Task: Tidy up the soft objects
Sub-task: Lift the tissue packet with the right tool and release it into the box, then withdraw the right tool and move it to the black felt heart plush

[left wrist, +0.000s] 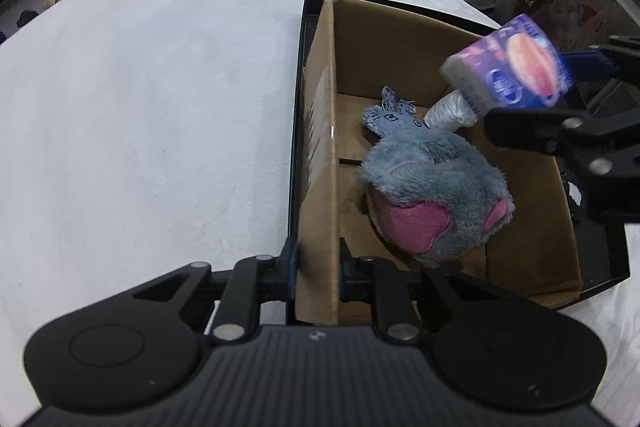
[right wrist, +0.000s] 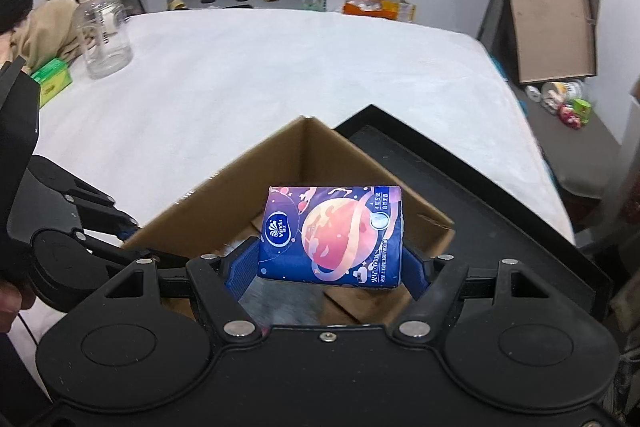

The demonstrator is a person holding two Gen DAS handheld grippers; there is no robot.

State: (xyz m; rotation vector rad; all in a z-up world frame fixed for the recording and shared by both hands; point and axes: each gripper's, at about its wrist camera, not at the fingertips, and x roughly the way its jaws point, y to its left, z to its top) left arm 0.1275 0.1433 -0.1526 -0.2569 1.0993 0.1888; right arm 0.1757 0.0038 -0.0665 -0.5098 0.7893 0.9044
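Tissue pack [right wrist: 330, 235] hides most of the grey plush [right wrist: 280, 303] below.

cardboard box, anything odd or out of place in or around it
Nothing spilled or damaged. The cardboard box sits inside a black tray, with a grey plush toy and a clear wrapped roll in it. The left tongs clamp its near wall, and the right tongs hold a tissue pack above it.
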